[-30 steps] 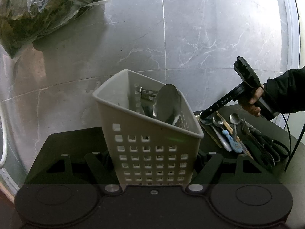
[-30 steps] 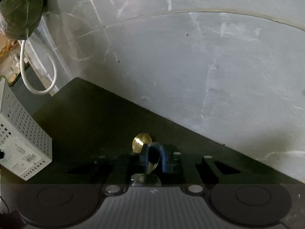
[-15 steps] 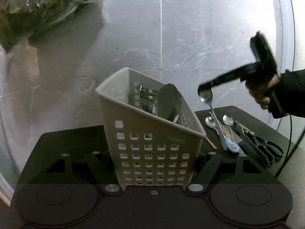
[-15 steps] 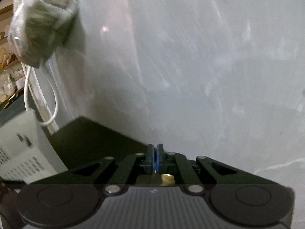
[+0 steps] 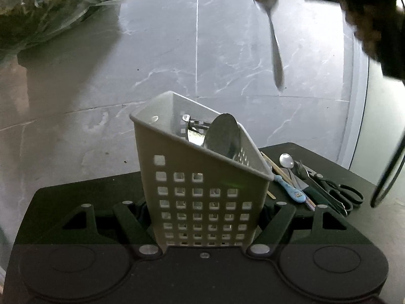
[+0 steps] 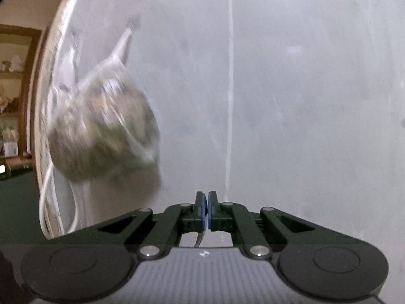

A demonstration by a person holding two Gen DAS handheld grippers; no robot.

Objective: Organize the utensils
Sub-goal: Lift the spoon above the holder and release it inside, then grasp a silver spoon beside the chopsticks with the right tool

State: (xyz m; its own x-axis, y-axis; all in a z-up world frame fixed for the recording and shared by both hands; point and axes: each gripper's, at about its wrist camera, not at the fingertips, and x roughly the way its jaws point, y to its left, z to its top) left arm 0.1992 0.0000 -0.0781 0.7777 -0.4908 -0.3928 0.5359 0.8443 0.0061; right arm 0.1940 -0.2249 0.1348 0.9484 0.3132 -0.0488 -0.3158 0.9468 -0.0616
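Note:
My left gripper (image 5: 205, 217) is shut on a white perforated utensil basket (image 5: 202, 192), which stands tilted on the black tabletop and holds a large spoon (image 5: 222, 136) and other metal utensils. My right gripper (image 6: 205, 211) is shut on a metal spoon (image 5: 274, 48). In the left wrist view the spoon hangs handle down, high above and to the right of the basket. In the right wrist view only a sliver of the spoon (image 6: 198, 240) shows below the pads.
Loose utensils lie right of the basket: a small spoon (image 5: 286, 160), a blue-handled utensil (image 5: 291, 190), chopsticks (image 5: 283, 174) and black scissors (image 5: 336, 192). A plastic bag of greens (image 5: 50, 12) hangs on the marble wall (image 5: 197, 50). A white cable (image 6: 48, 202) hangs at left.
My right gripper has lifted the spoon off the tabletop pile and raised it high above the basket's right side. The left gripper still holds the basket.

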